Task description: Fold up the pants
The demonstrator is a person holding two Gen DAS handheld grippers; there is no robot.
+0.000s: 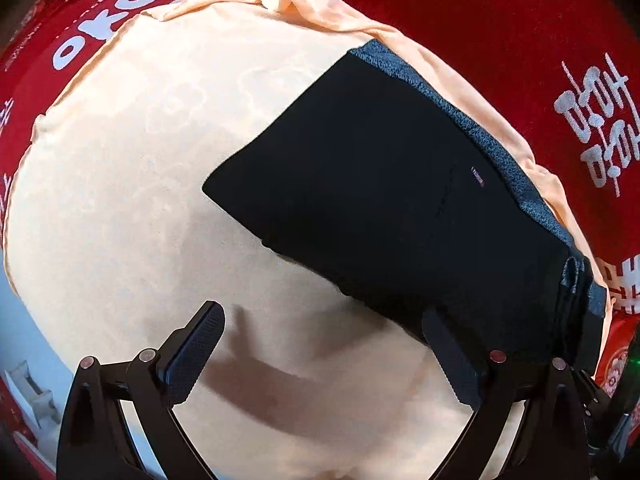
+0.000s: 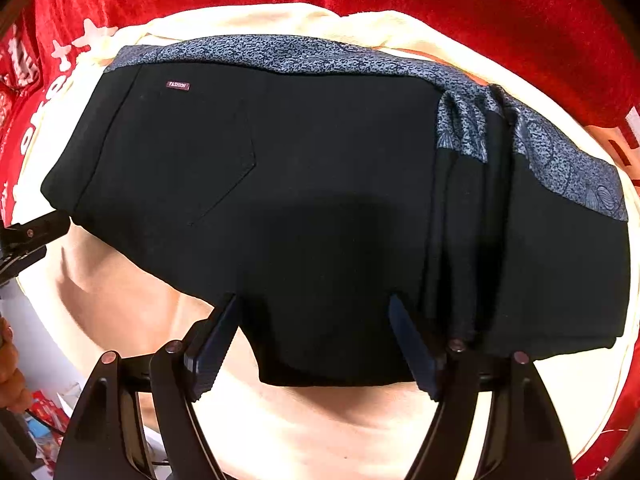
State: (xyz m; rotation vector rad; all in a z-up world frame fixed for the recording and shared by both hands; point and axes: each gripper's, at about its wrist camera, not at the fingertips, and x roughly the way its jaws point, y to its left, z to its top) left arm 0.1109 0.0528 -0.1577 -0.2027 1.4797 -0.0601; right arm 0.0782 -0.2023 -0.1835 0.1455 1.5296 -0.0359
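Black pants point(image 1: 380, 184) lie folded into a compact stack on a peach cloth point(image 1: 120, 200). A blue-grey patterned waistband point(image 2: 320, 54) runs along their far edge, and a small label point(image 2: 177, 85) sits near a back pocket. My left gripper point(image 1: 324, 336) hangs open over the peach cloth beside the stack, its right finger point(image 1: 448, 356) overlapping the pants' near edge. My right gripper point(image 2: 314, 320) points straight down over the pants point(image 2: 320, 184). It is open wide, the near edge of the stack lies between its fingers, and the pads do not pinch the fabric.
A red cloth with white lettering point(image 1: 480, 20) lies under the peach cloth point(image 2: 320, 432) and surrounds it. A black linkage of the other tool point(image 2: 32, 232) and part of a person's hand point(image 2: 8, 360) show at the left edge of the right wrist view. Boxes and clutter point(image 1: 24, 392) lie beyond the near-left edge.
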